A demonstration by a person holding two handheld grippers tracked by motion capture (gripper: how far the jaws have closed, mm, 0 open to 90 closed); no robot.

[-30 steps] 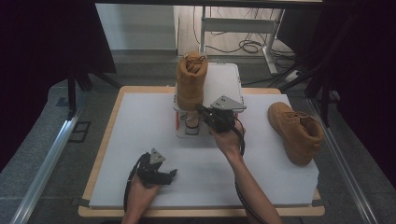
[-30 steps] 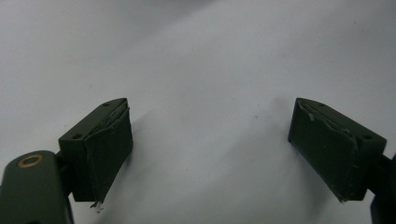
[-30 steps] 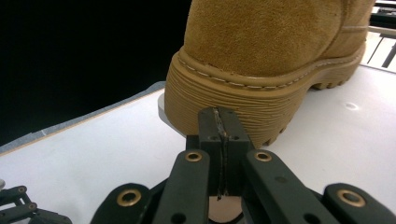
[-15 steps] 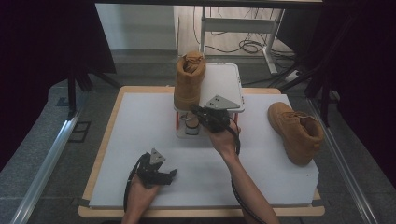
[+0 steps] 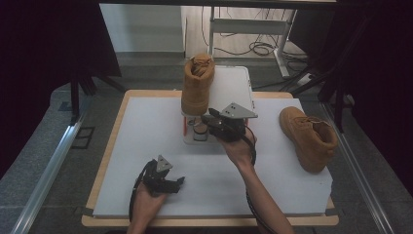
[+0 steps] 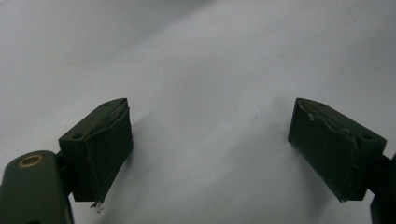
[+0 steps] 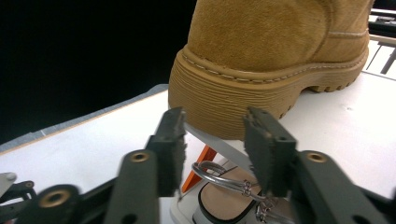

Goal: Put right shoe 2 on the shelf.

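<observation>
At the near edge of the white table (image 5: 146, 126), the left gripper (image 5: 168, 184) rests low over the bare surface in the person's left hand (image 5: 145, 207); seen in the left gripper view, its jaws stand wide apart with nothing but white tabletop between them. Farther in, toward the middle of the table, the right hand (image 5: 239, 151) holds the right gripper (image 5: 208, 122), which points at the near end of a white rack (image 5: 229, 87) with an orange strut at its near edge. Its jaws have just been opening and now stand partly apart, the pads (image 7: 173, 140) pressing on nothing; in the right gripper view a metal ring (image 7: 219, 179) on a short chain lies just below and between them, above a round tan lid with a black rim (image 7: 224, 200). Directly beyond the jaws, a tan suede boot (image 5: 197, 85) stands upright on the rack, its ridged sole close in front of the jaw tips. A second tan boot (image 5: 309, 136) lies on the table's right side, well apart from both grippers. Beyond the table, cables trail across the floor (image 5: 253, 48).
</observation>
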